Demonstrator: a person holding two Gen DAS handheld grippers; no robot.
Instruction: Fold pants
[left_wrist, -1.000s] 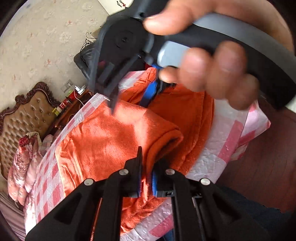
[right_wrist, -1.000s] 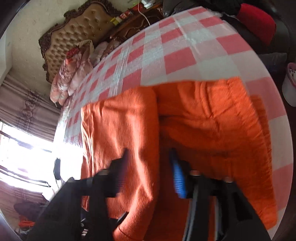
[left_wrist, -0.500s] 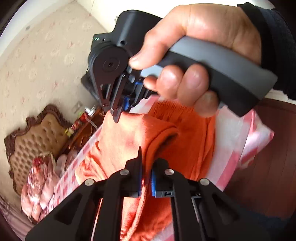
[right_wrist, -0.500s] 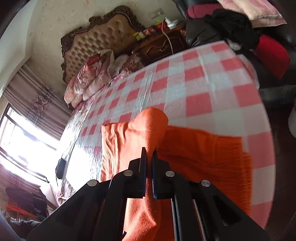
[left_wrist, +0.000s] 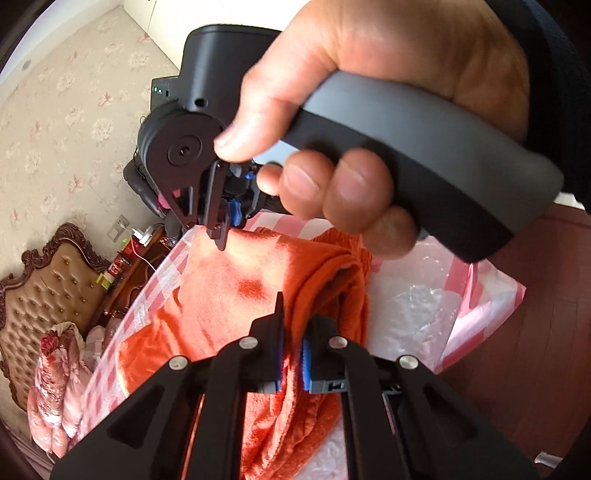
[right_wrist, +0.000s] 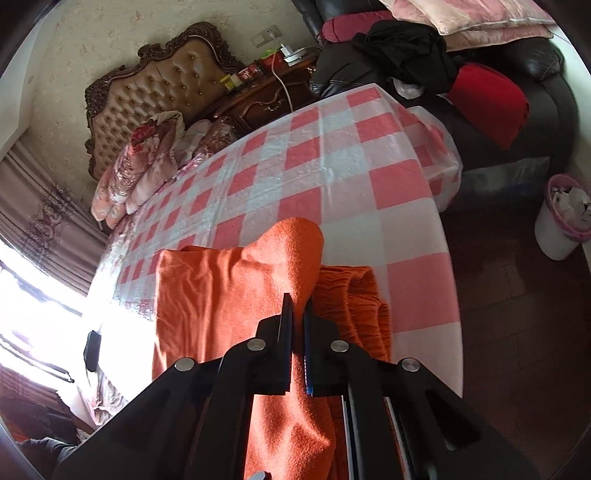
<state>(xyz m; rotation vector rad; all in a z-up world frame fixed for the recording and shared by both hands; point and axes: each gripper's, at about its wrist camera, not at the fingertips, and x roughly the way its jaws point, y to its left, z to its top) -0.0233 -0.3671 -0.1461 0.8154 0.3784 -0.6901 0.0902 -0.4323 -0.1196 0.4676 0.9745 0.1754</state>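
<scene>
The orange pants (right_wrist: 229, 295) lie on the red-and-white checked tablecloth (right_wrist: 332, 166). My right gripper (right_wrist: 298, 314) is shut on a fold of the pants and holds it raised above the table. My left gripper (left_wrist: 293, 332) is shut on another edge of the pants (left_wrist: 236, 295), also lifted. In the left wrist view the right gripper (left_wrist: 225, 229), held in a hand, pinches the far end of the same lifted edge. The rest of the pants hangs between and below the grippers.
A tufted headboard (right_wrist: 155, 96) and floral bedding (right_wrist: 147, 155) lie beyond the table. A black sofa with a red cushion (right_wrist: 487, 99) stands at the far right. A bin with a pink liner (right_wrist: 565, 218) stands on the dark wood floor.
My right gripper went from open over the pants to shut on a fold. Both grippers have lifted the cloth edge up from the table.
</scene>
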